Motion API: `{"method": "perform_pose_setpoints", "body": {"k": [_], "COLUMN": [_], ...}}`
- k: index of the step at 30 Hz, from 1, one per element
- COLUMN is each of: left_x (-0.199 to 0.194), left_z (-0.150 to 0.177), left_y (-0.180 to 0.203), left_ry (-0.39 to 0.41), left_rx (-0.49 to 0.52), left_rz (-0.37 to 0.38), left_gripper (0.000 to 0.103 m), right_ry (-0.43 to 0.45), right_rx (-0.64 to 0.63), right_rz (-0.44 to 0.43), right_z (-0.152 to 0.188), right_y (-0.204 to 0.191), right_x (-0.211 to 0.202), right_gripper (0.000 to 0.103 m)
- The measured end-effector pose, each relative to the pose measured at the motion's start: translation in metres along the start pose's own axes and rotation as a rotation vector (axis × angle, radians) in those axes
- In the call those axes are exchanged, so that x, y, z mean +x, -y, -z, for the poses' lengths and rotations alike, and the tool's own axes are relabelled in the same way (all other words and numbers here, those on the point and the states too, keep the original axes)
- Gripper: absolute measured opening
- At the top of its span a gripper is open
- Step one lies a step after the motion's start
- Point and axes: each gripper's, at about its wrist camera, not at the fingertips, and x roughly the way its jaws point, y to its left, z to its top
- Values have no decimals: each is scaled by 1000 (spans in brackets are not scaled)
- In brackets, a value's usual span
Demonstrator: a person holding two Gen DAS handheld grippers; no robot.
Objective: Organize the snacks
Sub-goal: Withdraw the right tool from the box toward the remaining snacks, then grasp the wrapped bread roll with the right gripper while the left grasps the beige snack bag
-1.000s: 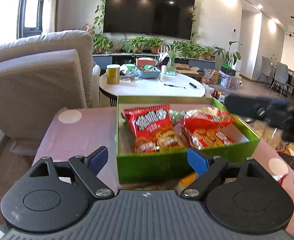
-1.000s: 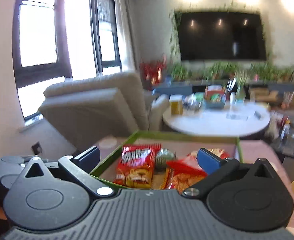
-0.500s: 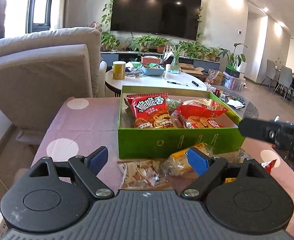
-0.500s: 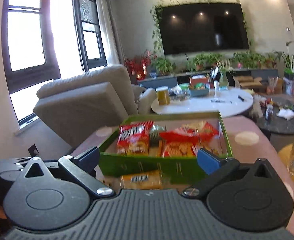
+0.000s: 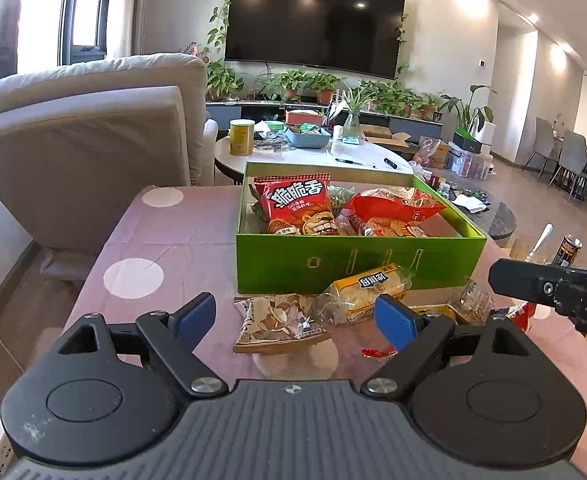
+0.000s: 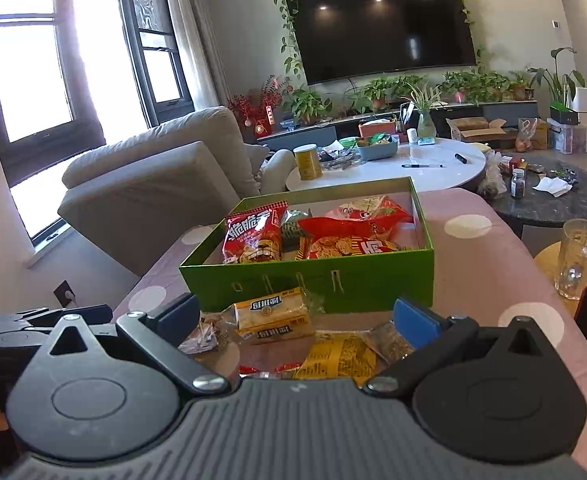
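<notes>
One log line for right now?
left gripper: open, empty | right gripper: open, empty | box: holds snacks | yellow pack: on table, outside box

Green box, red and yellow packets on a dotted pink cloth

The box [image 5: 357, 264] is bright green outside, pale inside; its snack bags [image 5: 297, 208] are red with white lettering; the biscuit pack [image 6: 273, 316] in front is yellow; the tablecloth [image 5: 165, 240] is dusty pink with large white dots; both grippers are black with blue pads [image 5: 393, 316]; the armchair [image 5: 81, 148] is beige.
</notes>
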Motion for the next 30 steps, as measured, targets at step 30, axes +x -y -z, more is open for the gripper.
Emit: {"method": "perform_pose_setpoints", "body": {"k": [30], "left_x": [82], "left_z": [9], "left_y": [-9], "left_ry": [-156], "left_rx": [26], "left_rz": [-39], "left_gripper": [94], "right_ry": [-161], "right_rx": [-20], "right_rz": [1], "right_z": [30], "right_y": [9], "right_x": [20], "right_gripper": [65]}}
